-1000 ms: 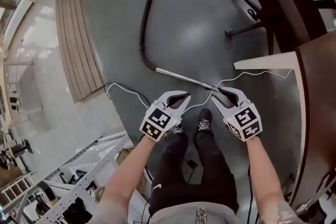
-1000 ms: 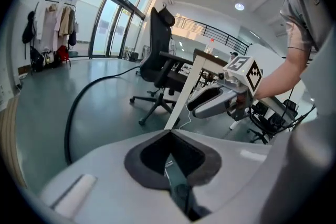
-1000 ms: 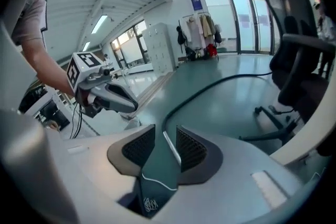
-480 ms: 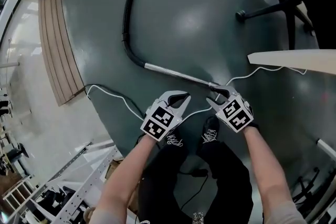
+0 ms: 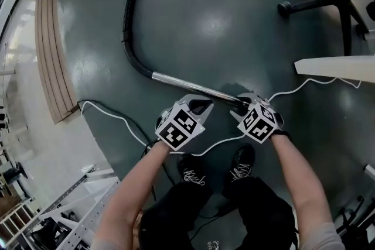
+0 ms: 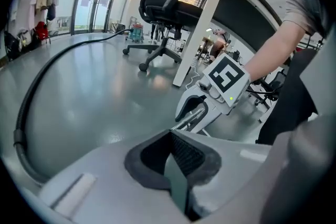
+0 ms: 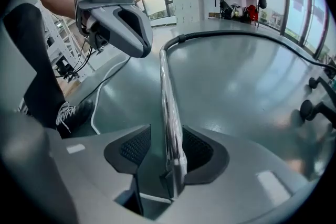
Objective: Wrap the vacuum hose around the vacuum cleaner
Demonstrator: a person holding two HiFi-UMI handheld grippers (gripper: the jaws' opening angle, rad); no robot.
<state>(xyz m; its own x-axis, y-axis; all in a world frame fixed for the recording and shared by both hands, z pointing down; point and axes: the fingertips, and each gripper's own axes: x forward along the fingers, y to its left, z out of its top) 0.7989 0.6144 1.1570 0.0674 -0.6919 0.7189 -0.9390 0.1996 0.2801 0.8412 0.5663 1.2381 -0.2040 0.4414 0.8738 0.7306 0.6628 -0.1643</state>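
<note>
Seen from above, a dark grey-green glossy floor (image 5: pixel 234 20) fills the frame. Nearest the viewer are a person's black lace-up shoes (image 5: pixel 241 162), and just past them two grey hand-held grippers.

The left gripper (image 5: pixel 201 107) has its jaws pressed together at the tips with nothing between them. It hangs just beside the tube. The right gripper (image 5: pixel 244 103) has its jaws spread, and they have just been opening. The near end of the shiny chrome vacuum tube (image 5: pixel 193 88) lies between them, resting against one pad with a clear gap at the other.

A thin white cable (image 5: pixel 111 117) trails across the floor beneath both grippers. The tube lies flat on the floor and runs away to the left. There it joins the black ribbed vacuum hose (image 5: pixel 130 14), which curves off toward the far edge of the floor.

Farther away on the right are the white edge of a desk (image 5: pixel 334 67) and the black wheeled base of an office chair (image 5: pixel 319 3).
</note>
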